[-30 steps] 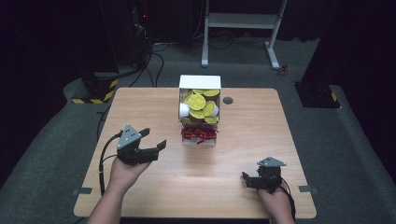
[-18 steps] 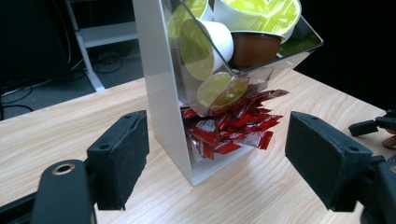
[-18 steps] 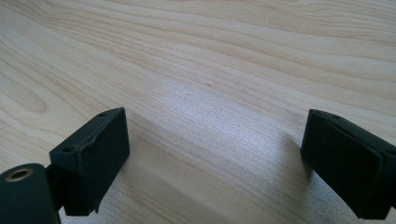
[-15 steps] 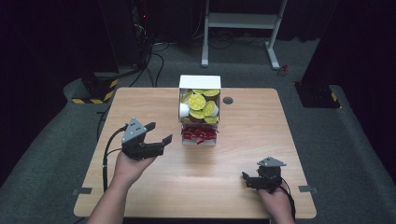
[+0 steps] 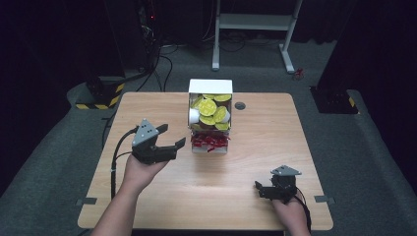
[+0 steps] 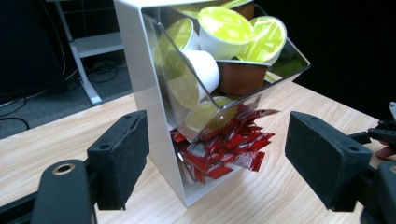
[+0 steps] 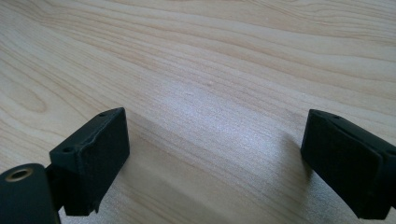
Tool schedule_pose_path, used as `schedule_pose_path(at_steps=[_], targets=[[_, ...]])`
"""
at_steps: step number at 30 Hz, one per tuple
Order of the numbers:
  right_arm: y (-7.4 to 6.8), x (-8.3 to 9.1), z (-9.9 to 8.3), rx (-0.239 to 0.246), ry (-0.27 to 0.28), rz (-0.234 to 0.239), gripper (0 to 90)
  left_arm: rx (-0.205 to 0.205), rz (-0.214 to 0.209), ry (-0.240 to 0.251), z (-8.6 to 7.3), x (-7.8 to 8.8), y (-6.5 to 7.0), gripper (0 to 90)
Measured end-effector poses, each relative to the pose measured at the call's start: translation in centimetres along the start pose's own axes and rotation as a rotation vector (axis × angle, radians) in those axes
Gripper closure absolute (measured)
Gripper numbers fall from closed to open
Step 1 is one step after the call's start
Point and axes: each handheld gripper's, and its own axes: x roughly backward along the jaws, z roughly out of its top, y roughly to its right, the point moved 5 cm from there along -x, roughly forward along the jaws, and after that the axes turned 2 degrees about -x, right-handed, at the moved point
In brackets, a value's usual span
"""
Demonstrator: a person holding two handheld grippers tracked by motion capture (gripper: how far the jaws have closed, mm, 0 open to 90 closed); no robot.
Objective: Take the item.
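Dispenser (image 5: 210, 118) is what the work centres on: a white two-tier stand toward the far middle of the wooden table (image 5: 246, 167), its clear upper bin full of yellow-lidded pods (image 5: 211, 107) and its lower shelf heaped with red sachets (image 5: 209, 141). From the high view the left gripper (image 5: 172, 146) is held off the tabletop just left of the stand, jaws spread and empty, aimed at the lower shelf, so I'd judge this to be the approach, with nothing picked yet. The right gripper (image 5: 260, 189) sits low at the near right corner, well apart from the stand; from up here its jaws are too small to read. In the left gripper view the two black pads (image 6: 122, 156) stand wide on either side of the dispenser (image 6: 144, 93), near it but not touching, with the pods (image 6: 224, 30) above and the sachets (image 6: 219, 151) below them. The next move, as I see it, calls for choosing a tier, easing forward and closing on a single piece without nudging the light stand. How deep the sachet pile runs is hidden behind the bin's slanted front, and the stand's top is cut off. In the right gripper view the pads (image 7: 93, 154) are spread apart over bare table (image 7: 210, 70), holding nothing.
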Motion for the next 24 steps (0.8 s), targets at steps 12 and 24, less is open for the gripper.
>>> schedule_pose_path(at_steps=[12, 24], targets=[[0.0, 0.0, 0.0, 0.0, 0.0, 0.0, 7.9, -0.008, -0.012, 0.008, 1.1, -0.9, 0.2, 22.4], [-0.1, 0.1, -0.1, -0.01, -0.001, 0.0, 7.9, -0.013, -0.022, 0.019, 2.4, -2.0, 0.5, 22.3]])
